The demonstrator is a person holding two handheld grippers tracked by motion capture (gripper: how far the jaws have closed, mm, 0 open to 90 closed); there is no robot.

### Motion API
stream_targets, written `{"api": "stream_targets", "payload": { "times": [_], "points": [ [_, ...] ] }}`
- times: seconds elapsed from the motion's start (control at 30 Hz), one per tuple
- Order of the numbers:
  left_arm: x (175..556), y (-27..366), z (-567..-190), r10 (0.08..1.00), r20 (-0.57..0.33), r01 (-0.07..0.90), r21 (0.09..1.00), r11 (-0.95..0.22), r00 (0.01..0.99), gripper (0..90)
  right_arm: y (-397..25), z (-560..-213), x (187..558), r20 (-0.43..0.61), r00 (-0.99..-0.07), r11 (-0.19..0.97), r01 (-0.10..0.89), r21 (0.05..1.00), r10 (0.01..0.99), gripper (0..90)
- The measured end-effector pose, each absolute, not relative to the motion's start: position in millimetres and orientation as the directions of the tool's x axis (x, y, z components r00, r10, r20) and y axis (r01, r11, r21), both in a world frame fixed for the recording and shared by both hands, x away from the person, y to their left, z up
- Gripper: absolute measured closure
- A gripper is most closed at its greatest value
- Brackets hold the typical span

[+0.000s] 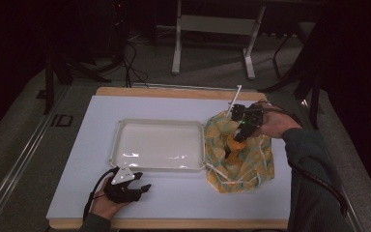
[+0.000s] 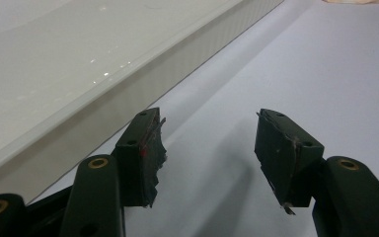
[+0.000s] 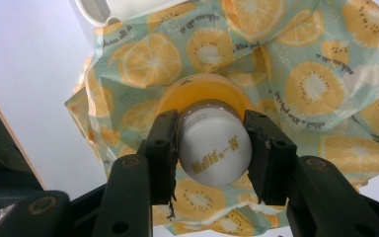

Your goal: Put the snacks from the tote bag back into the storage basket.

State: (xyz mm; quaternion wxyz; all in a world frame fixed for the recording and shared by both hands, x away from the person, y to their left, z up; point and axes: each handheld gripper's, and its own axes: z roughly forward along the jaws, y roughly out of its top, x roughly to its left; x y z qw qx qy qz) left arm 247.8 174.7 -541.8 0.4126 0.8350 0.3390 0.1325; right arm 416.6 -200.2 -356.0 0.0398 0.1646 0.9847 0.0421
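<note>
Orange bottle (image 3: 212, 123) sits clamped by its white cap (image 3: 215, 152) in the right gripper (image 3: 212, 158), above the fruit-print bag (image 1: 241, 154) beside the tray (image 1: 157, 166). Risk: the smooth cap may slip, or the bag snag and drag. Left gripper (image 1: 142, 186) rests open before the tray, holding nothing.

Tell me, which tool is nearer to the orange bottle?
The right tool: its jaws are clamped on the orange bottle by its white cap, above the fruit-print bag. The left tool rests open, far across the table, by the tray.
</note>
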Motion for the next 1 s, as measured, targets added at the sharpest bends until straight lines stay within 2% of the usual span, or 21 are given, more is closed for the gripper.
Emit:
{"api": "stream_targets", "payload": {
  "times": [1.0],
  "points": [
    [248.0, 174.6, -541.9, 0.674, -0.06, 0.458, 0.778, -0.431, 0.736, 43.8, -201.7, -335.6, 409.9, -0.075, -0.949, 0.95, 0.3, 0.082, 0.306, 58.8]
  ]
}}
